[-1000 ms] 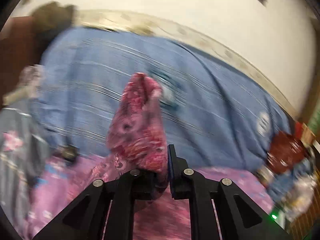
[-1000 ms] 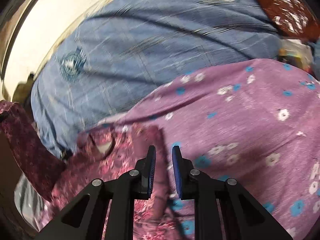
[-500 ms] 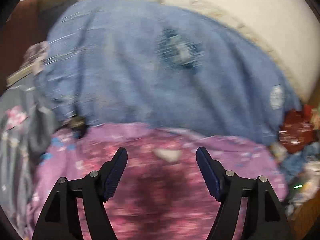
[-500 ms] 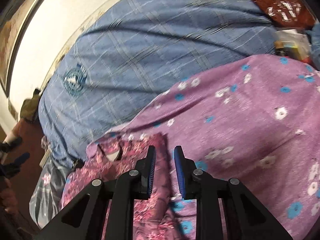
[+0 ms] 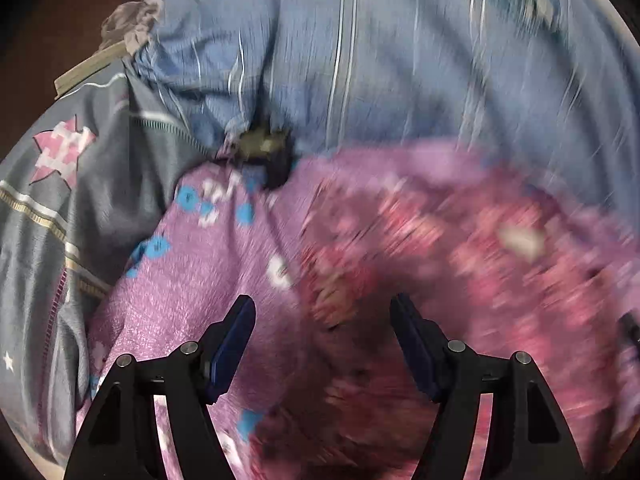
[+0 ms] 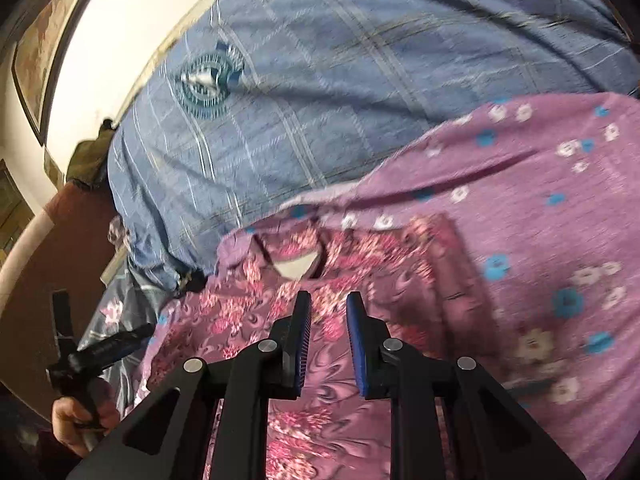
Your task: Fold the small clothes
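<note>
A small dark pink floral garment (image 6: 320, 320) lies flat on a purple flowered cloth (image 6: 540, 200), its neck opening with a white label (image 6: 296, 266) toward the far side. In the left wrist view it is blurred (image 5: 480, 272). My left gripper (image 5: 322, 320) is open and empty, just above the garment's left edge. My right gripper (image 6: 328, 312) hovers over the garment's middle with a narrow gap between its fingers and nothing in it. The left gripper also shows in the right wrist view (image 6: 104, 352), held by a hand.
A blue checked bedsheet (image 6: 320, 100) covers the bed beyond the purple cloth (image 5: 180, 300). A grey star-patterned blanket (image 5: 60, 200) lies at the left. A small dark object (image 5: 268, 148) sits at the purple cloth's far edge. A cream wall (image 6: 132, 32) is behind.
My left gripper let go of the lifted garment part, opened wide, and moved down toward the cloth. The garment now lies flat. My right gripper's gap widened slightly.
</note>
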A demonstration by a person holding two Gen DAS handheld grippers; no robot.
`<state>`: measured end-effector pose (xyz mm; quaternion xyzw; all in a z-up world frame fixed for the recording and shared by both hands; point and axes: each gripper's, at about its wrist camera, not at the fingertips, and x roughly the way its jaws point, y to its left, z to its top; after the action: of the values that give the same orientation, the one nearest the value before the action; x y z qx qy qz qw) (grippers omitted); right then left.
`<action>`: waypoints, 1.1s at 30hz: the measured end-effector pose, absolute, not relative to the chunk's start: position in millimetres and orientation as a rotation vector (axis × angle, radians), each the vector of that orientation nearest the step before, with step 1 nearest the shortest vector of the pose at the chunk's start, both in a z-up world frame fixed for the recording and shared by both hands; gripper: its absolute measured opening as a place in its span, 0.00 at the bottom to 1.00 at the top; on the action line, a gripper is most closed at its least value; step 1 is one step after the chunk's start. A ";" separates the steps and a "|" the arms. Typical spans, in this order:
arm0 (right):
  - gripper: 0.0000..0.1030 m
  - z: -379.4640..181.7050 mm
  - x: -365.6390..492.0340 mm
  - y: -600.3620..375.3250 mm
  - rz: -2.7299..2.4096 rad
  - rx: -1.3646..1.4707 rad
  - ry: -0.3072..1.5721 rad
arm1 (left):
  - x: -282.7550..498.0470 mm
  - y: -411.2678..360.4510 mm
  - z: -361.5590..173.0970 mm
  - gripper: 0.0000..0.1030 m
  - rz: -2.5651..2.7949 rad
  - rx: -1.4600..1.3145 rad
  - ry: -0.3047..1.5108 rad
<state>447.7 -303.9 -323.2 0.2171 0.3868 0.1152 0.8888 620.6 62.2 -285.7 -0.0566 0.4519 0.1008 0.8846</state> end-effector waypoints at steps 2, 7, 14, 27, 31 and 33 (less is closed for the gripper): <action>0.22 -342.4 457.2 -294.0 0.189 0.389 0.912 | 630.2 62.3 -316.5 0.73 0.222 -0.068 1.006; 0.20 -354.8 454.4 -293.2 0.181 0.307 1.003 | 620.8 78.1 -310.2 0.74 0.196 -0.159 1.002; 0.33 -317.4 398.5 -321.3 0.248 0.317 0.853 | 524.6 81.3 -278.9 0.73 0.140 -0.123 0.964; 0.42 -279.4 218.9 -356.8 0.313 0.394 0.774 | 343.2 32.2 -331.0 0.74 -0.097 -0.259 1.076; 0.55 -275.1 157.2 -349.8 0.403 0.403 0.834 | 328.4 31.0 -357.9 0.74 -0.073 -0.317 1.098; 0.60 -279.8 134.9 -344.9 0.415 0.396 0.883 | 324.0 28.1 -363.9 0.74 -0.085 -0.348 1.104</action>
<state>134.9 -344.9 -279.8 0.1889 0.4215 0.1979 0.8646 324.0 28.1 -363.9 -0.1645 0.5215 -0.0403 0.8363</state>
